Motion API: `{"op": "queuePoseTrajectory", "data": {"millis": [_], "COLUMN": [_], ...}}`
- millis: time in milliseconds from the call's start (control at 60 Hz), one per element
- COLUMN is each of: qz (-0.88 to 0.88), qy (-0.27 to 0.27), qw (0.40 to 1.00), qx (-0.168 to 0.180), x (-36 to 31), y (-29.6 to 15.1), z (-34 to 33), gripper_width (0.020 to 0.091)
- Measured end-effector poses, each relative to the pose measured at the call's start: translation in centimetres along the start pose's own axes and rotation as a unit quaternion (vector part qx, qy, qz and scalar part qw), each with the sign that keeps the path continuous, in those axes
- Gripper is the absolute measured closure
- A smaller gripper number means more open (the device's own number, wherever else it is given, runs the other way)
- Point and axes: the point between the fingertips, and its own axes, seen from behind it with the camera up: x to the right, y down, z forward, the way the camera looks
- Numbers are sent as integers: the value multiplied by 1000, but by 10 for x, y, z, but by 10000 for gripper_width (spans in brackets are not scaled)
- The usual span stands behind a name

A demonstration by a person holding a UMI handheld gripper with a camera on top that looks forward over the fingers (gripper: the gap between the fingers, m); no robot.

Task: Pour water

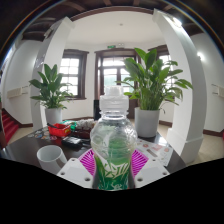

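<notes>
A clear plastic bottle [113, 140] with a white cap and a green label stands upright between the fingers of my gripper [113, 163]. Both magenta pads [90, 160] press against its sides, so the gripper is shut on it. The bottle looks lifted above the dark table [30, 152]. A white cup [51, 157] sits on the table to the left of the bottle, a little ahead of the left finger. Its opening faces up.
A red object [60, 129] lies on the table beyond the cup. Two large potted plants stand behind the table, one on the left [50, 92] and one on the right [150, 85]. White pillars, windows and a door fill the background.
</notes>
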Motion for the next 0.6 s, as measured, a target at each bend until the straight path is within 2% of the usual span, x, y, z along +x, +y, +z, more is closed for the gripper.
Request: {"op": "queuePoseTrajectory", "data": {"millis": [67,117,167,200,233,283,467,600], "qz": [0,0,9,16,20,26,42,54], "qy": [-5,-5,5,13,21,37,88,100], "qw": [1000,1000,999,999,999,998,994,992], "qx": [-1,-18,-45,-47,-46,-45,-55,-48], "x": [-3,-2,2,4,7,11,15,-2], "y": [0,6,15,15,14,15,23,11], "z": [-1,-1,-2,-6,-12,-27,-106,-160], "gripper_width": [597,557,445,295,222,266,246,249]}}
